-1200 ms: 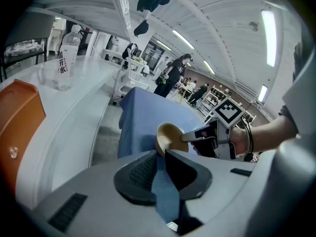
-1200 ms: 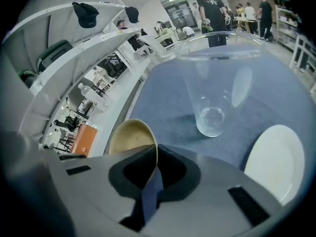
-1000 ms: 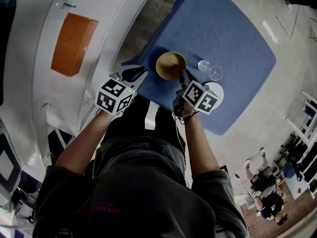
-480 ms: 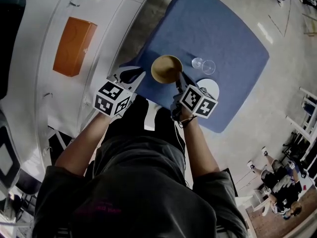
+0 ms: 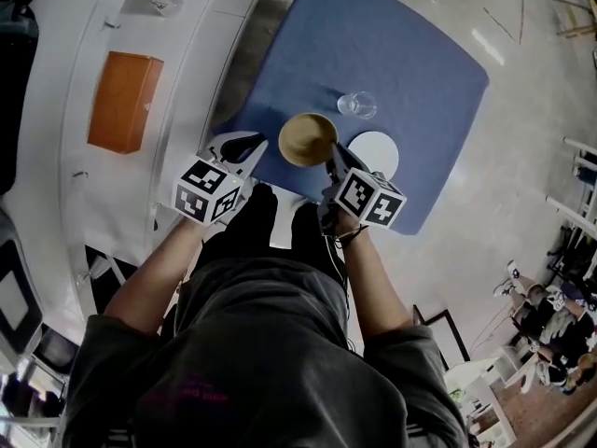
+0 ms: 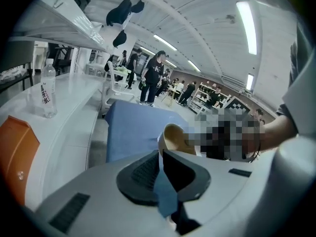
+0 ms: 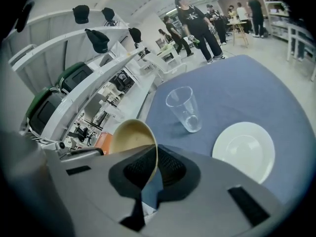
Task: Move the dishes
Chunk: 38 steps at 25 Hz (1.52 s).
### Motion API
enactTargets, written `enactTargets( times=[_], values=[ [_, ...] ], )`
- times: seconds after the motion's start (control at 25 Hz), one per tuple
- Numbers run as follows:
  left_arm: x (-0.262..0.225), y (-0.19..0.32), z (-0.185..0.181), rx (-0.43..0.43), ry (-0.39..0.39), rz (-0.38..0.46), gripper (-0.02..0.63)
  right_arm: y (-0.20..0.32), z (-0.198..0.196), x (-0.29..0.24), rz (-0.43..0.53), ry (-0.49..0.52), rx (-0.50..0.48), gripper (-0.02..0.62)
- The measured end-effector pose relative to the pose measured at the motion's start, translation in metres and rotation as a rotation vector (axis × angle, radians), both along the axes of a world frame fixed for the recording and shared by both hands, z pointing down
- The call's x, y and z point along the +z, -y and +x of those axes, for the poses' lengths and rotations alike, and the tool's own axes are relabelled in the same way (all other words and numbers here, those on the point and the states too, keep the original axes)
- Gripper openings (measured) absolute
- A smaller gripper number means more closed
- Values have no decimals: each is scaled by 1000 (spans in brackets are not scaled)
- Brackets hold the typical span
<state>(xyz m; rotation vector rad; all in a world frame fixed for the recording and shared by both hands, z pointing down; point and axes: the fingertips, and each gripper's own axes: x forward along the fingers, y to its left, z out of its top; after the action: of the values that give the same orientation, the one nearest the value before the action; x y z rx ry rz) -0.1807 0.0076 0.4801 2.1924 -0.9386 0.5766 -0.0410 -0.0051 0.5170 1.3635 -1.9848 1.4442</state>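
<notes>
Since the earlier frame the bowl (image 5: 308, 139) has drawn away from the glass (image 5: 356, 105) toward the near edge of the worktop (image 5: 420, 54). More of the plate (image 5: 375, 150) now shows past the right gripper (image 5: 332, 153). The bowl is held tilted, clear of the worktop. The right gripper is clamped on the rim at the bowl's 5 o'clock. The left gripper (image 5: 262, 144) is at 9 o'clock; its jaws have just been closing and now pinch the rim between them. The glass stands upright at 1 o'clock of the bowl. The plate lies at 3 o'clock, apart from the glass.
</notes>
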Motion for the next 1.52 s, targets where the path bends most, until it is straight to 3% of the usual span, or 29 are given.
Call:
enactTargets(
  times=[0.4, 1.04, 1.52],
  values=[
    [-9, -4, 57, 64, -1, 20, 21, -19, 64, -1, -3, 0, 82, 15],
    [9, -11, 145, 131, -1, -18, 12, -33, 151, 26, -46, -6, 128, 15],
    [31, -13, 193, 172, 10, -68, 9, -41, 190, 58, -116, -16, 126, 15]
  ],
)
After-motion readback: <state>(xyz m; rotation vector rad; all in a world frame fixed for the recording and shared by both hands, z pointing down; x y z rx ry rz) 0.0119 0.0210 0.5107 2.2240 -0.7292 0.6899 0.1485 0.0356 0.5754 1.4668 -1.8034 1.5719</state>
